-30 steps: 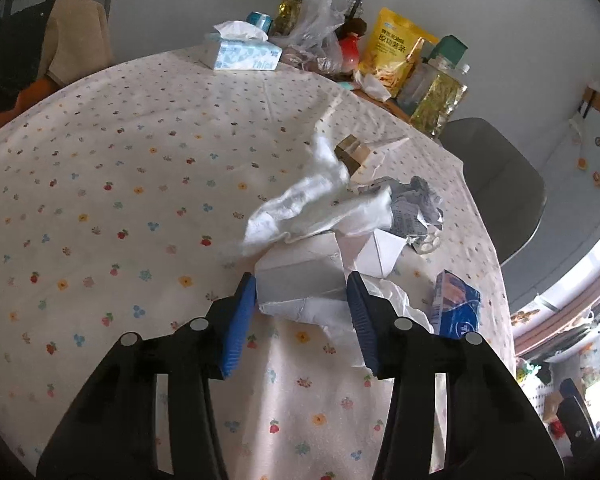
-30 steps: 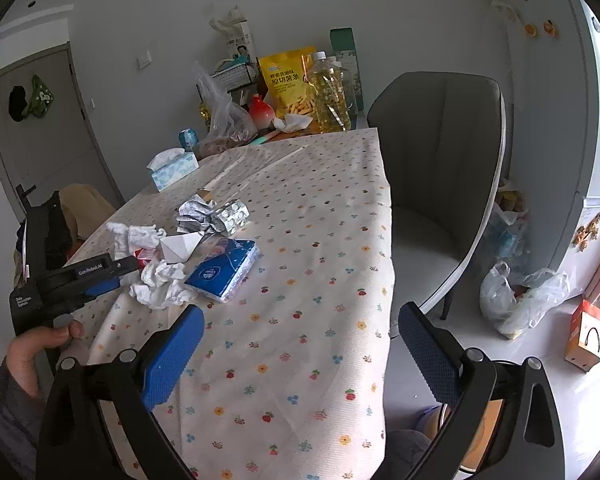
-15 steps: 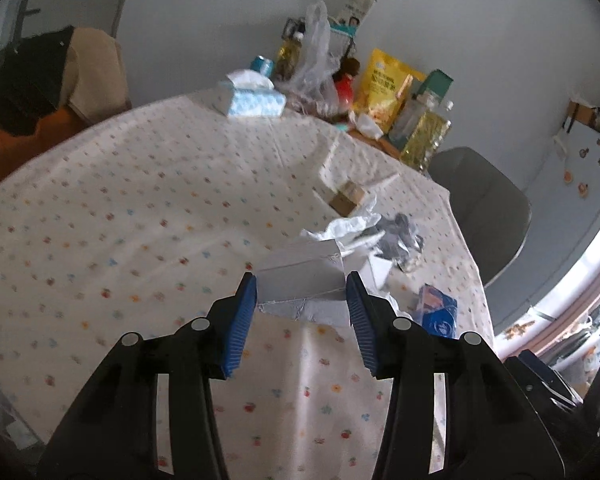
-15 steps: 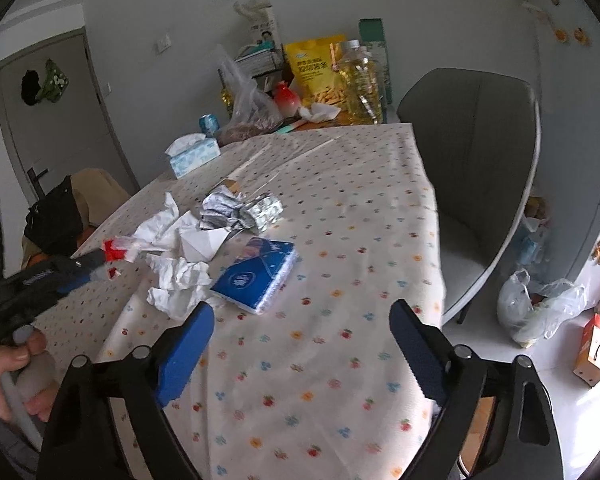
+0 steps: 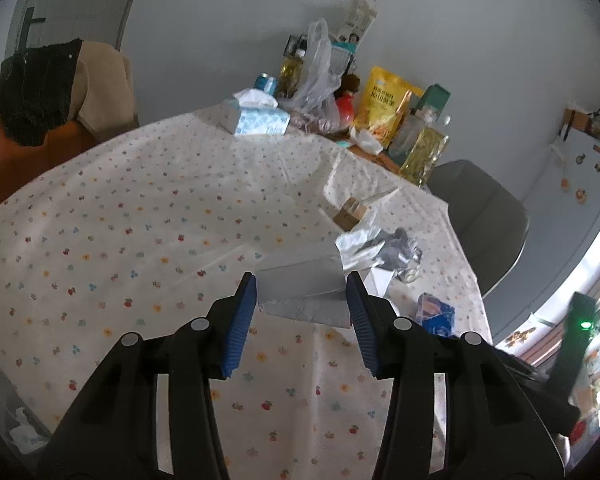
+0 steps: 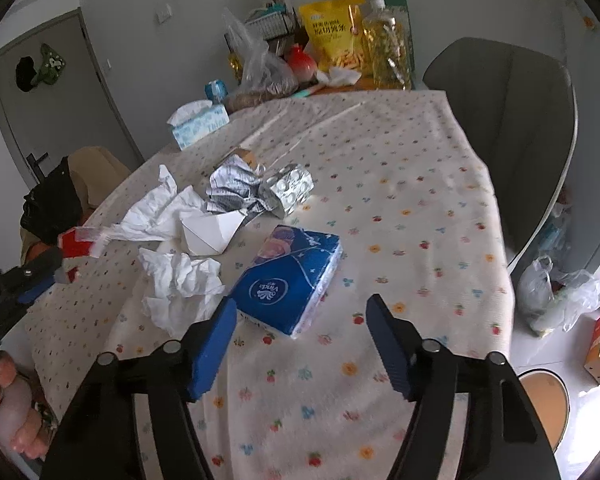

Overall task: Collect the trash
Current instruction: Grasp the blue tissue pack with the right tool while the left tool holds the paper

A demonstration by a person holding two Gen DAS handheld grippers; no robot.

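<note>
My left gripper (image 5: 302, 300) is shut on a flattened carton (image 5: 302, 290) and holds it above the table, silver-grey side up. In the right wrist view the same carton (image 6: 78, 242) shows red and white at the far left. The trash pile lies on the flowered tablecloth (image 6: 400, 208): crumpled white tissues (image 6: 180, 284), a folded white paper (image 6: 208, 232), a crumpled printed wrapper (image 6: 236, 188), a pill blister (image 6: 292, 188) and a blue tissue pack (image 6: 290, 280). My right gripper (image 6: 300, 304) hovers at the near end of the blue pack. Its jaws are closing, and the pads do not touch the pack.
A tissue box (image 6: 198, 122), an oil bottle (image 6: 386, 52), a yellow snack bag (image 6: 334, 30) and a plastic bag (image 6: 256, 64) crowd the table's far end. A grey chair (image 6: 512, 120) stands to the right. Plastic bags (image 6: 556, 296) and a round bin (image 6: 544, 400) sit on the floor.
The left gripper has lifted the carton off the pile and drawn it back. The right gripper has moved in toward the blue tissue pack, and its jaws have narrowed.
</note>
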